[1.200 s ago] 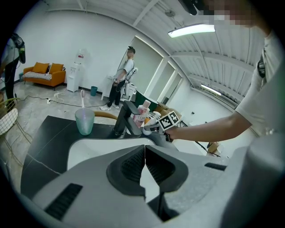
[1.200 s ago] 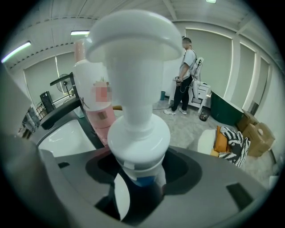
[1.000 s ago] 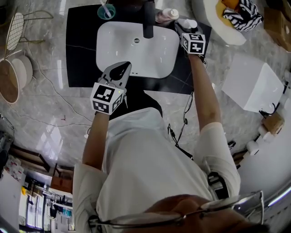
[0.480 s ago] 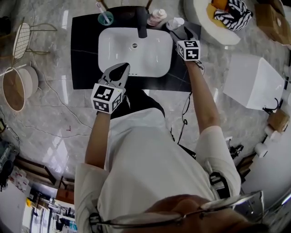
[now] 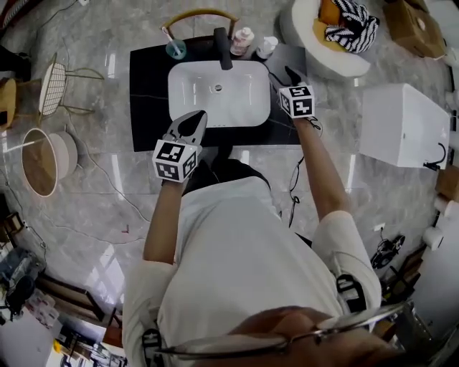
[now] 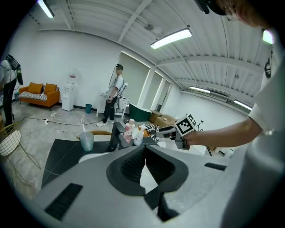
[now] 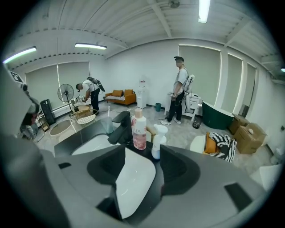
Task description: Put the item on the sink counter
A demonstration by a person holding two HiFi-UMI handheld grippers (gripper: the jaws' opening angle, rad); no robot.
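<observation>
A white spray bottle [image 5: 267, 47] stands on the black sink counter [image 5: 147, 86] beside a pink bottle [image 5: 243, 41], right of the black faucet [image 5: 223, 49]. My right gripper [image 5: 288, 74] hangs over the counter's right end, short of the spray bottle [image 7: 158, 141] and apart from it. Its jaws are open, have just been closing, and hold nothing. My left gripper [image 5: 192, 122] hovers at the front edge of the white basin [image 5: 219, 97]; its jaws meet, empty. The left gripper view shows both bottles [image 6: 133, 133] behind the faucet.
A teal cup [image 5: 176, 49] with a toothbrush stands at the counter's back left. A white tub with striped cloth [image 5: 348, 21] and a white box [image 5: 401, 125] are to the right. Wire and round baskets [image 5: 43, 161] sit to the left. Cables cross the floor; people stand far off.
My right gripper has drawn back from the spray bottle, which stays on the counter. Both grippers have pulled away from the sink, and the head view takes in more of the floor.
</observation>
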